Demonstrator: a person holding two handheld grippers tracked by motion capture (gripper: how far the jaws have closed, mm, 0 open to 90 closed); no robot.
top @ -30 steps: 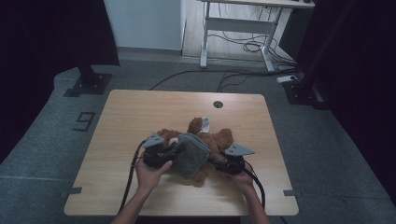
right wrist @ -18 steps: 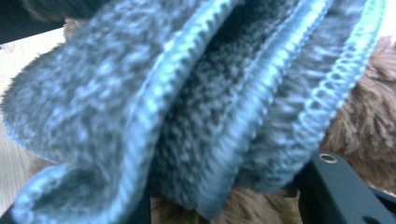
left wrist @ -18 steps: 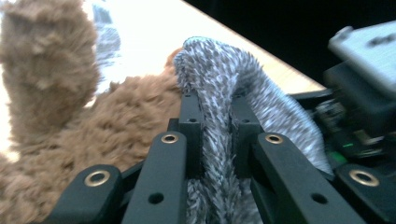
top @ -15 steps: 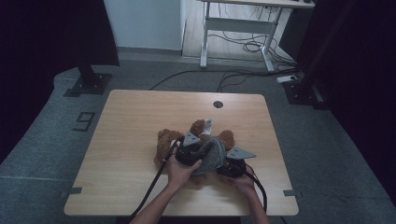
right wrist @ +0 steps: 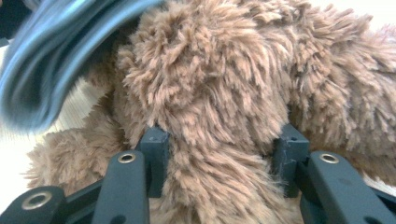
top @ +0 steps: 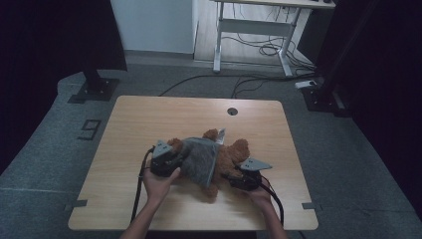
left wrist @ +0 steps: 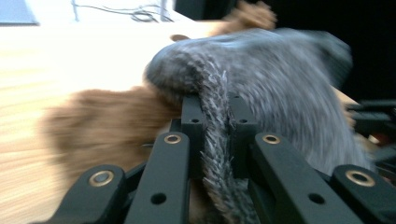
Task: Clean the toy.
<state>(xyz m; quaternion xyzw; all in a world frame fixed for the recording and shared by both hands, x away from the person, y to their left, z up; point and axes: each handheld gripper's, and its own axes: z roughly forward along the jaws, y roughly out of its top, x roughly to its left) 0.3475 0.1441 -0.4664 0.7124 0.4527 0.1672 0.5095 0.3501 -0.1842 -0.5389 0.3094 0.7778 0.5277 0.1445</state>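
A brown plush bear (top: 235, 153) lies on the wooden table (top: 144, 119) with a grey knitted garment (top: 201, 160) draped over its middle. My left gripper (top: 180, 162) sits at the garment's left side. In the left gripper view it (left wrist: 215, 112) is shut on the ribbed edge of the grey garment (left wrist: 280, 88), with the bear's brown fur (left wrist: 107, 121) behind it. My right gripper (top: 228, 176) is at the bear's right side. Its jaws (right wrist: 222, 140) press into the fur on both sides of a thick part of the bear (right wrist: 210, 79), and the garment (right wrist: 46, 60) hangs at the upper left.
A round cable hole (top: 232, 111) sits near the table's far edge. Behind the table stand a white desk frame (top: 249, 30) with cables on the floor and a black stand base (top: 94, 89) at the left. Bare tabletop lies to the left and far side.
My left gripper swung right over the bear half a second ago and has come back left, drawing the grey garment with it. The right gripper has stayed put on the bear.
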